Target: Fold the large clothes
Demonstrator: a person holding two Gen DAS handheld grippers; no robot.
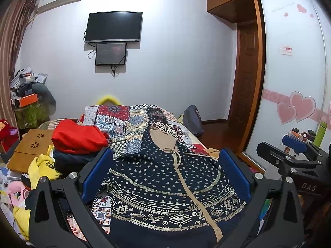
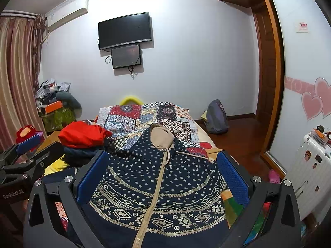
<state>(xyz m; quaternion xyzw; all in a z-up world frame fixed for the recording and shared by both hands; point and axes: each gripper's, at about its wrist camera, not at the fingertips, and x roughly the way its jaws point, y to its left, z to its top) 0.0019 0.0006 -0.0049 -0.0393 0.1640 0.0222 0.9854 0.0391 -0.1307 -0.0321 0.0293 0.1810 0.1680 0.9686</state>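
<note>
Navy patterned hoodie spread flat on the bed, front side up, beige zipper running down its middle and tan-lined hood pointing toward the far wall. Lies atop the patchwork bedspread, directly ahead of and beneath both tools.

Left tool hovering over the garment's lower half, blue pads spread wide, one on each flank of the printed body, gripping nothing. Zipper seen right of centre between the fingers in the left wrist view. Whether the fingers touch the cloth: cannot tell.

Right tool likewise spread wide, blue pads framing the same hoody panel, zipper near the centre of the gap. Nothing pinched.

Right tool also visible at the right edge of the left wrist view, beside the hoodie's right side; left tool at the left edge of the right wrist view, near the heap of clothes.

Red garment piled on darker folded clothes left of the hoodie, close beside it. Yellow garment further left. Backpack on the floor beyond the bed's right edge, well apart.
</note>
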